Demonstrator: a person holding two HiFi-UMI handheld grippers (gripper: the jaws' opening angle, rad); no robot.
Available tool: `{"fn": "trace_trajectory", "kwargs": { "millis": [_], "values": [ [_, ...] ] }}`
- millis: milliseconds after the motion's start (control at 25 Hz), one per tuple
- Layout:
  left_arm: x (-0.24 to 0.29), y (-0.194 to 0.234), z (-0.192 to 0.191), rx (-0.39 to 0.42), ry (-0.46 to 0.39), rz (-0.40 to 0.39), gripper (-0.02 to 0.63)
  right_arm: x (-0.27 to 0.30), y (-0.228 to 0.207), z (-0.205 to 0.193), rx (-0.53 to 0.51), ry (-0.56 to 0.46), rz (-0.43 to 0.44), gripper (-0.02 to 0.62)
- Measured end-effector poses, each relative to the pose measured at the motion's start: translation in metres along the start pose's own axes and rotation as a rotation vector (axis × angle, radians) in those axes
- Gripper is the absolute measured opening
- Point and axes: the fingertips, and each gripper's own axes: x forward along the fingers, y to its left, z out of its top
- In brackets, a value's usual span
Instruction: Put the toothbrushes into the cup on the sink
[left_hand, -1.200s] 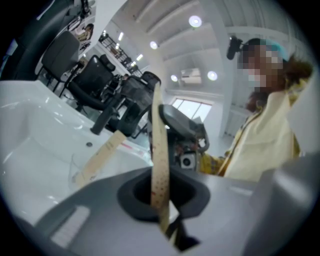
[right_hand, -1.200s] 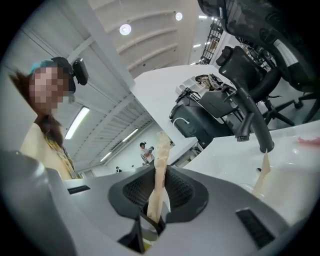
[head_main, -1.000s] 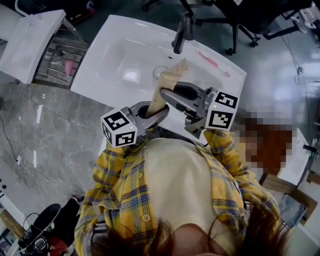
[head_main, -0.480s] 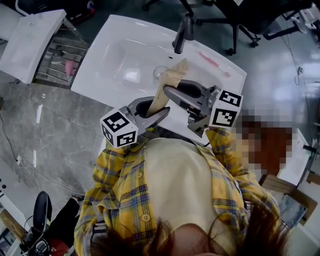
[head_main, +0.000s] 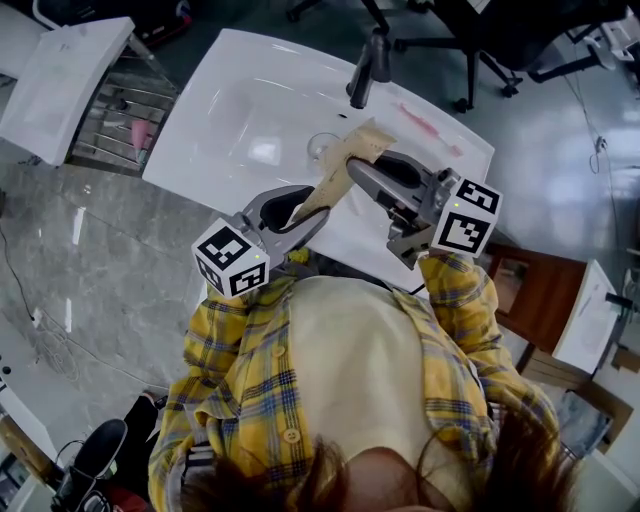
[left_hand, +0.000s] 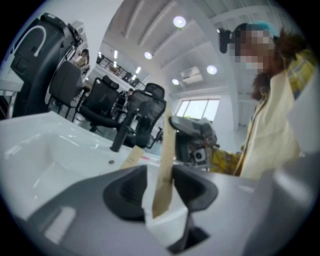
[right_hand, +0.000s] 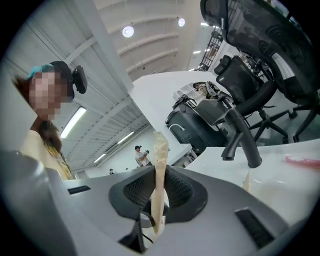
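I hold a long tan paper toothbrush packet (head_main: 338, 168) above the front of the white sink (head_main: 230, 80). My right gripper (head_main: 362, 174) is shut on it; in the right gripper view the packet (right_hand: 159, 165) stands pinched between both pads. My left gripper (head_main: 308, 208) has its jaws opening around the packet's lower end. In the left gripper view the packet (left_hand: 163, 165) leans on the right pad, with a gap to the left pad. A pink toothbrush (head_main: 425, 124) lies on the sink's right ledge. A clear cup (head_main: 320, 147) stands in the basin, partly hidden by the packet.
A dark faucet (head_main: 366, 62) rises at the back of the sink. A wire rack (head_main: 112, 115) with a pink item sits to the left, beside a white panel (head_main: 55, 75). Office chairs stand beyond the sink. Grey tiled floor lies at the left.
The left gripper's jaws have spread apart and it has slid a little down and left. The right gripper has shifted right, keeping the packet, which tilts more.
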Motion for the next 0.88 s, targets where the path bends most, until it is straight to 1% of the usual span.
{"fn": "trace_trajectory", "kwargs": {
  "millis": [120, 280, 400, 520, 640, 760, 880],
  "values": [
    [-0.001, 0.006, 0.003, 0.029, -0.007, 0.048, 0.153, -0.003, -0.004, 0.005, -0.021, -0.014, -0.028, 0.054],
    [-0.002, 0.015, -0.002, 0.107, 0.043, 0.13, 0.153, -0.009, -0.01, 0.017, -0.051, -0.062, -0.086, 0.054],
    [-0.005, 0.025, -0.003, 0.128, 0.06, 0.2, 0.153, -0.015, -0.015, 0.029, -0.078, -0.111, -0.134, 0.054],
    [-0.011, 0.035, 0.003, 0.128, 0.048, 0.285, 0.153, -0.019, -0.021, 0.037, -0.148, -0.143, -0.212, 0.054],
    [-0.015, 0.042, 0.01, 0.159, 0.045, 0.355, 0.152, -0.018, -0.027, 0.038, -0.249, -0.147, -0.295, 0.054],
    [-0.015, 0.045, 0.014, 0.194, 0.056, 0.397, 0.126, -0.012, -0.032, 0.033, -0.326, -0.137, -0.352, 0.054],
    [-0.014, 0.046, 0.018, 0.204, 0.051, 0.414, 0.096, -0.005, -0.038, 0.028, -0.372, -0.134, -0.395, 0.054]
  ]
}}
